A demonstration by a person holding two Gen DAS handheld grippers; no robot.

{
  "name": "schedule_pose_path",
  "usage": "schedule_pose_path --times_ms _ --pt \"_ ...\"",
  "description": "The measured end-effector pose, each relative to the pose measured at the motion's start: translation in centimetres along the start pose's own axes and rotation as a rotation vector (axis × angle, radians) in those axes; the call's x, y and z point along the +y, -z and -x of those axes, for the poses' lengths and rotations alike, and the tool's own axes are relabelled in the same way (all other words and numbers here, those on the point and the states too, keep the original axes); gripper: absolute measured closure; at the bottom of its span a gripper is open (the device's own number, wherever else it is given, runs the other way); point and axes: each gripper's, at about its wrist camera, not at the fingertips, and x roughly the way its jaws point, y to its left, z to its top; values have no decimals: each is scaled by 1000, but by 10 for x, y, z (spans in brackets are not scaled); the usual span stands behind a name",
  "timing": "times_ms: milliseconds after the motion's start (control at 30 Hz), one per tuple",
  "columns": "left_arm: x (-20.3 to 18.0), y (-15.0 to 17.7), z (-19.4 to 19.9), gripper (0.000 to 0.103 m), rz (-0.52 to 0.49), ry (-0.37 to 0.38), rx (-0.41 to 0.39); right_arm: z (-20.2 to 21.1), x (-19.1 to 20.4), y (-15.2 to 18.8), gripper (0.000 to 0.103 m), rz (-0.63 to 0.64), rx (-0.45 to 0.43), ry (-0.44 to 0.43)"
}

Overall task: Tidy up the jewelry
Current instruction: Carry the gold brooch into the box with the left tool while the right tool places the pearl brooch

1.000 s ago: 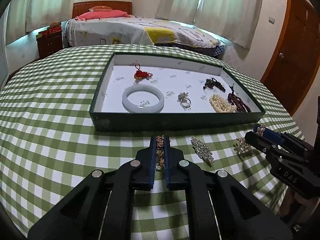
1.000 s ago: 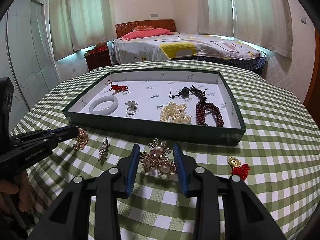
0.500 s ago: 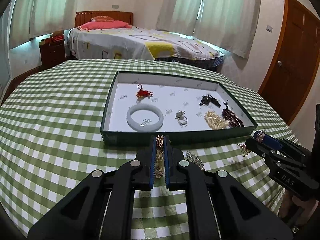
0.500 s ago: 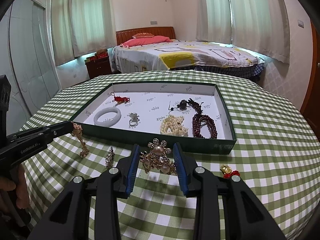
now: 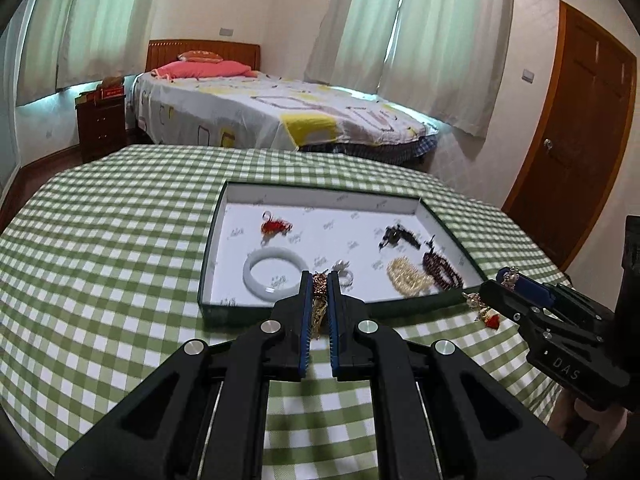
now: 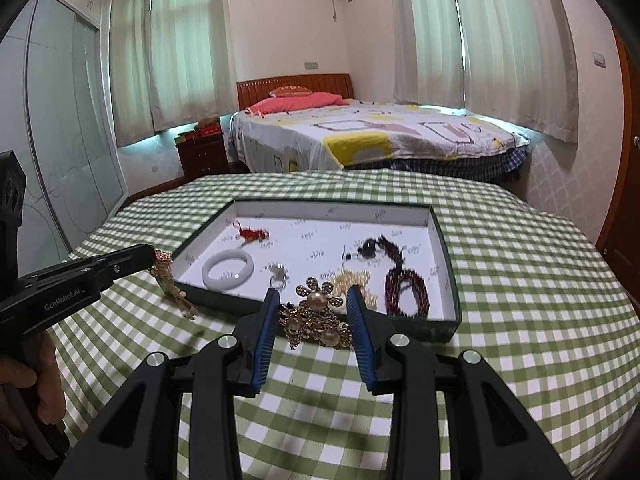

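A dark green tray with a white floor sits on the checked table. It holds a white bangle, a red knot charm, a ring, pearls and dark red beads. My left gripper is shut on a gold chain that dangles before the tray's near left corner. My right gripper is shut on a gold pearl flower brooch, lifted above the tray's near wall.
A small red and gold charm lies on the cloth near the tray's right corner. A hand grips the left tool's handle. Beyond the table stand a bed and, at right, a wooden door.
Both grippers have risen with their pieces. The gold chain has left the cloth and hangs free. The brooch has come up level with the tray's near wall.
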Motion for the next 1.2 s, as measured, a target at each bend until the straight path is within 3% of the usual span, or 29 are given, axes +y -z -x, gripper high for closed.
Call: schedule_pose_path --times_ms 400,767,1200 --pt "-14 -45 -9 95 -29 24 -85 -6 -2 -51 68 8 -89 -14" --pt "-27 -87 -48 95 -53 18 -146 -51 -7 -98 68 22 -138 -25" --pt "-5 -64 -160 95 -22 -32 87 -152 -28 -69 68 -26 100 -44"
